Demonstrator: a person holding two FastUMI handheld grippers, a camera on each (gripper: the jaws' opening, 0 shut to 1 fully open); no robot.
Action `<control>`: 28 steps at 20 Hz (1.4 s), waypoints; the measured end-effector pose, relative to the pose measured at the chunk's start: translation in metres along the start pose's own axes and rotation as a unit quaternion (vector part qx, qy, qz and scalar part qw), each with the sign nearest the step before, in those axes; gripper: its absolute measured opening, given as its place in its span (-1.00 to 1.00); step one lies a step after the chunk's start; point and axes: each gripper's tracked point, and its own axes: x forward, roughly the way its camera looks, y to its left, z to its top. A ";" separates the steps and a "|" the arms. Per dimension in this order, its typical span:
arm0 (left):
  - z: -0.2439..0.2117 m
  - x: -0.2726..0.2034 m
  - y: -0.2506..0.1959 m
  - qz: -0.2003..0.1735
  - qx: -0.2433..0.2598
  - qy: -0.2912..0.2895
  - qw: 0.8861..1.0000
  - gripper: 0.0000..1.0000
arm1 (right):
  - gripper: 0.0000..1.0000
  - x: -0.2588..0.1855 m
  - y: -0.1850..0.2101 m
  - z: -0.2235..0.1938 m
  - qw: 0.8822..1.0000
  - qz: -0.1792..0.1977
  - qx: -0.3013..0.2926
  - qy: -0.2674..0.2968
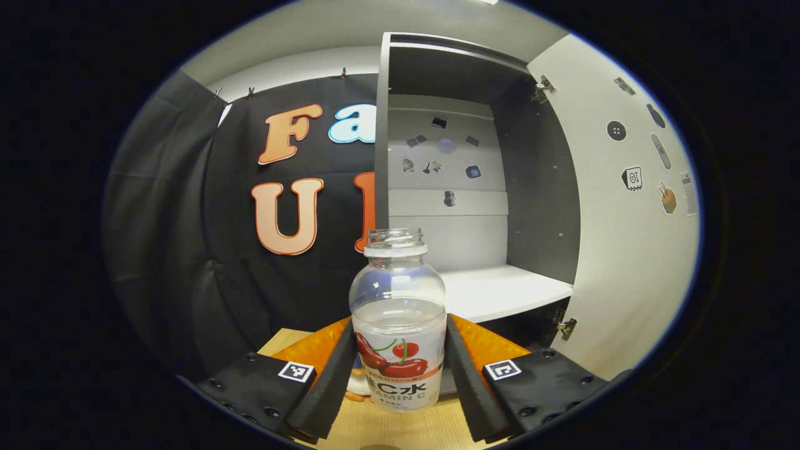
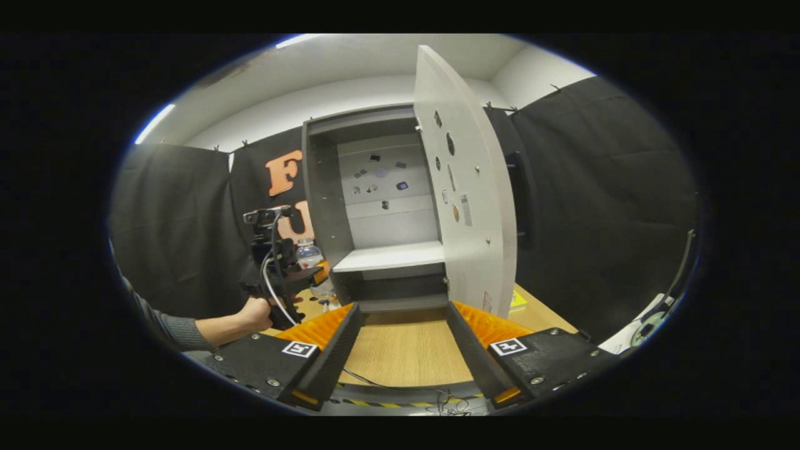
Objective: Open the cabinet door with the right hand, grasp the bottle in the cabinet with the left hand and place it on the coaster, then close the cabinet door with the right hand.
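In the left gripper view I see my left gripper (image 1: 398,369) with the bottle (image 1: 398,325) between its two fingers. Both fingers lie against the sides of the bottle, at the height of the label, so I take it as clamped on the bottle. The bottle stands upright, it has no cap, and it is clear with some liquid inside. Below it is the wooden table (image 1: 400,431). Under the bottle I notice a small pale and orange edge, which is perhaps the coaster, but it is mostly hidden and I cannot tell for sure.

Behind and to the right of the bottle is the cabinet (image 1: 475,187) with its door (image 1: 625,219) swung wide open. The white shelf (image 1: 500,290) inside carries nothing.

In the right gripper view my right gripper (image 2: 400,350) hangs over the table (image 2: 406,350) with its fingers spread apart and nothing between them. It points toward the cabinet (image 2: 381,206), and the open door (image 2: 469,187) stands edge-on just ahead. Farther left, a hand (image 2: 256,314) holds the left gripper (image 2: 278,262) beside the cabinet, with the bottle (image 2: 309,253) in front of it.
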 end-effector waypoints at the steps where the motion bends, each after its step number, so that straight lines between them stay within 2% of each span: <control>1: -0.004 -0.006 0.004 0.000 -0.005 -0.005 1.000 0.68 | 0.70 -0.002 0.000 -0.002 1.000 -0.001 0.002 0.004; 13: -0.092 -0.065 0.027 0.004 0.007 -0.001 1.000 0.70 | 0.71 -0.018 -0.001 -0.027 0.998 -0.009 0.008 0.065; 18: -0.119 -0.081 0.032 0.010 -0.008 0.005 1.000 0.68 | 0.71 -0.024 -0.002 -0.035 0.996 -0.010 0.011 0.088; 20: -0.130 -0.090 0.029 0.000 -0.017 0.001 1.000 0.69 | 0.71 -0.029 0.000 -0.040 0.995 -0.009 0.014 0.101; 21: -0.136 -0.092 0.031 0.000 -0.022 0.003 1.000 0.69 | 0.80 -0.031 0.000 -0.043 0.994 -0.008 0.013 0.108; 22: -0.143 -0.096 0.034 0.001 -0.026 0.004 1.000 0.68 | 0.71 -0.033 -0.001 -0.045 0.993 -0.008 0.009 0.114; 28: -0.169 -0.098 0.032 -0.006 -0.026 -0.005 1.000 0.69 | 0.71 -0.042 0.000 -0.059 0.988 -0.005 0.008 0.153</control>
